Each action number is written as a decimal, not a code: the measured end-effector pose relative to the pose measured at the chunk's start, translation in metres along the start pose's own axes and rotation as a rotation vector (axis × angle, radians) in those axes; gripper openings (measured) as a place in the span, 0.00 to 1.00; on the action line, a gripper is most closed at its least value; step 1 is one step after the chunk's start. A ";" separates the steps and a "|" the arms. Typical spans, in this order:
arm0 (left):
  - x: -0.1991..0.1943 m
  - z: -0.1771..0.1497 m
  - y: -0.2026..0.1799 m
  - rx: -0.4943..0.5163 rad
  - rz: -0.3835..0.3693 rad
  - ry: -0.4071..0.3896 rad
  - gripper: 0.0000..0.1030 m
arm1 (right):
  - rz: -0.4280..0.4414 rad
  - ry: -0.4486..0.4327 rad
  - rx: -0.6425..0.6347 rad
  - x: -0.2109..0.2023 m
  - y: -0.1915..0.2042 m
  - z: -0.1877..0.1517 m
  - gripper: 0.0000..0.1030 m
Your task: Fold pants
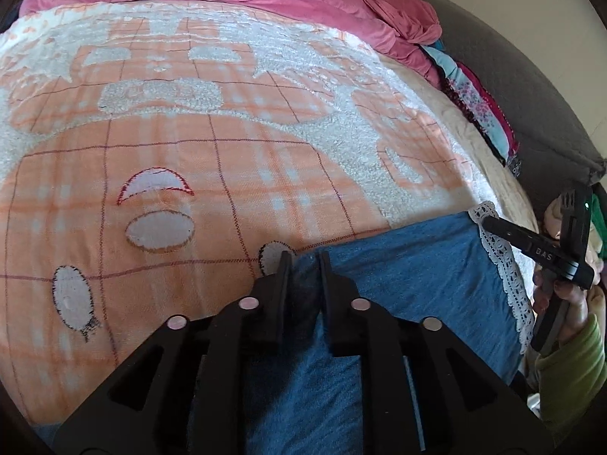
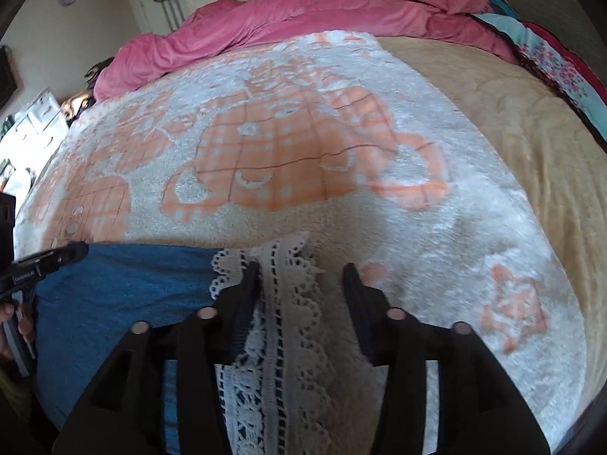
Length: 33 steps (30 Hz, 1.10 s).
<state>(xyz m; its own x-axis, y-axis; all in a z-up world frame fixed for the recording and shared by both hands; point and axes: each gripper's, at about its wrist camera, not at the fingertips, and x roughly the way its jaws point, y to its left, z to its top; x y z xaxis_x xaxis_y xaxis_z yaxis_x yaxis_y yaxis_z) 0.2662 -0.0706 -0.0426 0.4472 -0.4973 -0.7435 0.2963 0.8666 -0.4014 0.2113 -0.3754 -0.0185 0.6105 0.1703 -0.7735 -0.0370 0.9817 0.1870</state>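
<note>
- lying flat on the near part of the bed: your pants, blue denim-like cloth, spread over an orange-and-white patterned blanket.
- lace trim: white, openwork, running along one edge of the pants; in the right wrist view it passes straight up between your right fingers.
- left gripper: fingers close together with a narrow gap, a strip of blue cloth showing in that gap; you appear to be pinching the pants edge near where cloth meets blanket, though the contact itself is hard to confirm.
- right gripper: fingers set well apart, straddling the lace trim; the left finger sits at the seam between blue cloth and lace, the right finger over bare white blanket pile. nothing is clamped.
- your right hand: seen from the left wrist view at the far right, wrapped round the gripper handle, green sleeve below it, the tool's tip just at the lace edge.
- pink duvet: bunched along the far side of the bed.
- beige quilt: under the blanket, exposed to the right.
- floral fabric: teal and dark red, folded along the far right edge beside the pink duvet.
- white drawers: at the left beyond the bed.
</note>
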 end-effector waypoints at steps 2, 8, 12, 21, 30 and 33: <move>-0.009 0.002 -0.001 -0.006 0.004 -0.011 0.38 | 0.010 -0.027 0.010 -0.018 -0.003 -0.006 0.46; -0.052 0.001 -0.003 0.023 0.021 -0.086 0.42 | 0.067 -0.093 0.072 -0.073 -0.012 -0.045 0.50; -0.079 -0.014 -0.006 0.074 0.079 -0.107 0.49 | 0.100 -0.108 0.118 -0.096 -0.015 -0.084 0.50; -0.146 -0.059 0.007 0.034 0.176 -0.165 0.64 | 0.125 -0.067 0.126 -0.095 -0.011 -0.127 0.50; -0.133 -0.096 0.054 -0.120 0.332 -0.082 0.59 | 0.153 -0.017 0.052 -0.089 0.001 -0.130 0.21; -0.139 -0.097 0.055 -0.134 0.327 -0.103 0.59 | 0.056 -0.023 -0.047 -0.099 0.010 -0.138 0.21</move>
<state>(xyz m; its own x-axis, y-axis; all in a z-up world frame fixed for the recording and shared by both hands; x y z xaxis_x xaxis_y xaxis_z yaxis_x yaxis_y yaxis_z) 0.1383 0.0501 -0.0130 0.5846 -0.1884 -0.7891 0.0133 0.9748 -0.2229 0.0413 -0.3710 -0.0241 0.6241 0.2241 -0.7485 -0.1088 0.9736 0.2007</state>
